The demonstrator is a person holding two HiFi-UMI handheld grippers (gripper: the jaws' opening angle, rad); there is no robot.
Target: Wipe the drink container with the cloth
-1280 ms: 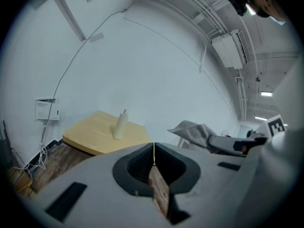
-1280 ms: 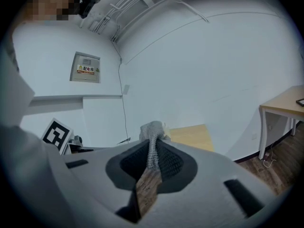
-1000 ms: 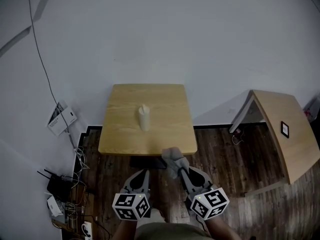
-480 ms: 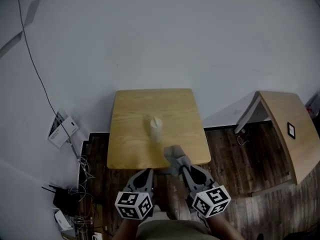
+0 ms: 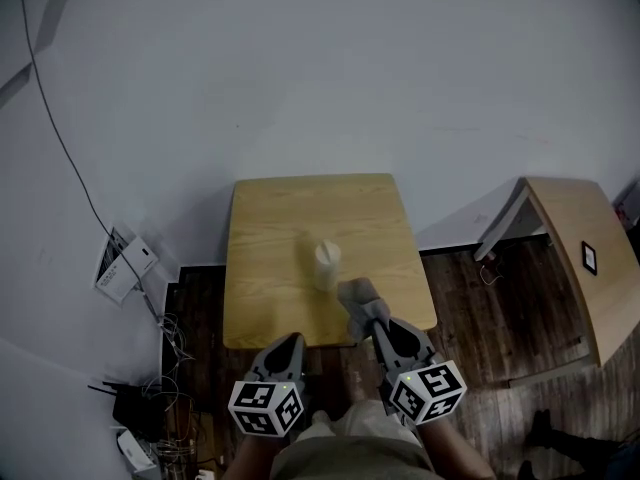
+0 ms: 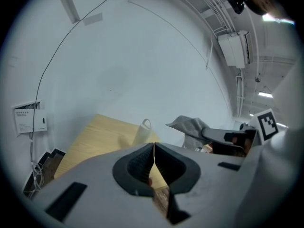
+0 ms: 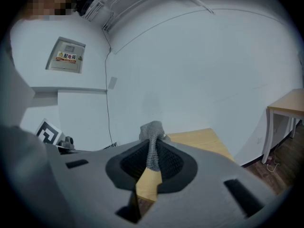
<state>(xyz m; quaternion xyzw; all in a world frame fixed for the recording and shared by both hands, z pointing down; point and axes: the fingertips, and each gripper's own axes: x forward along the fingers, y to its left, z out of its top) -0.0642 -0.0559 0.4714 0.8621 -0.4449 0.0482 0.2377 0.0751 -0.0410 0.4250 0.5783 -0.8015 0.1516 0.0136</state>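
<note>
A pale drink container (image 5: 326,265) stands upright near the middle of a small wooden table (image 5: 270,218); the left gripper view shows the same container (image 6: 142,133) with a loop on its top. My right gripper (image 5: 377,325) is shut on a grey cloth (image 5: 362,300) that sticks up just right of the container, over the table's near edge. In the right gripper view the cloth (image 7: 153,146) is pinched between the jaws. My left gripper (image 5: 287,346) hangs below the table's near edge, jaws pressed together with nothing in them.
A second wooden table (image 5: 590,268) stands at the right on the dark wood floor. Cables and small devices (image 5: 135,418) lie on the floor at the left, and a white box (image 5: 125,266) leans by the wall. A cable (image 5: 60,138) runs up the wall.
The view has closed in on the table. The container now sits nearer both grippers, and the cloth in my right gripper has come up over the table's near edge beside it.
</note>
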